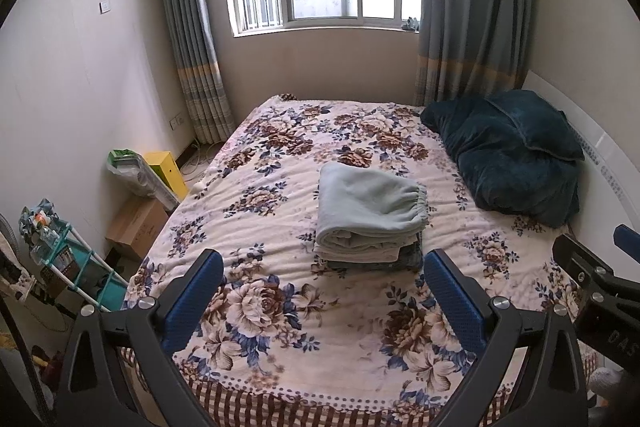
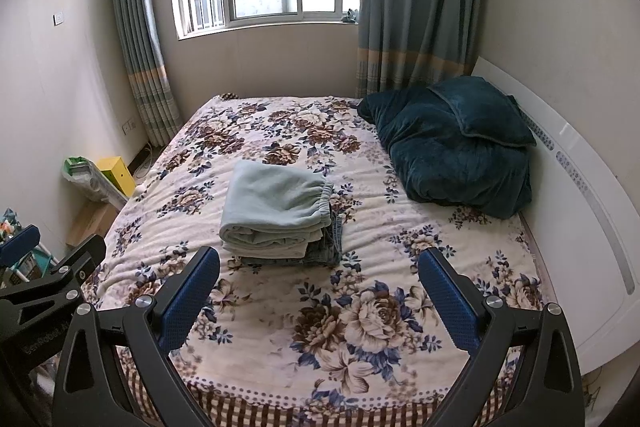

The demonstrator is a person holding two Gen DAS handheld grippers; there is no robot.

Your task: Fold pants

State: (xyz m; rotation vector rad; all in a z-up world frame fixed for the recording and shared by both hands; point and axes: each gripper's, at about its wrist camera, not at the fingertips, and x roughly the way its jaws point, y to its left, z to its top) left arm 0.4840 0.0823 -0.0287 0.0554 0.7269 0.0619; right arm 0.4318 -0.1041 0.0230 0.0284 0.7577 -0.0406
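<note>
Pale green pants (image 1: pixel 370 201) (image 2: pixel 276 201) lie folded on top of a small stack of folded clothes, with a white layer and a dark denim piece beneath, in the middle of the floral bed cover (image 1: pixel 304 339) (image 2: pixel 360 347). My left gripper (image 1: pixel 324 291) hovers open above the near part of the bed, short of the stack, nothing between its blue pads. My right gripper (image 2: pixel 320 291) is also open and empty, held at a similar distance. Each view catches the other gripper at its edge: the right gripper (image 1: pixel 596 267) and the left gripper (image 2: pixel 52 251).
A dark teal blanket and pillow (image 1: pixel 512 151) (image 2: pixel 460 143) are heaped at the bed's far right by a white headboard (image 2: pixel 580 207). Left of the bed, on the floor, stand a cardboard box (image 1: pixel 136 223), a yellow box (image 1: pixel 168 171) and a teal rack (image 1: pixel 76 267). A window and curtains lie behind.
</note>
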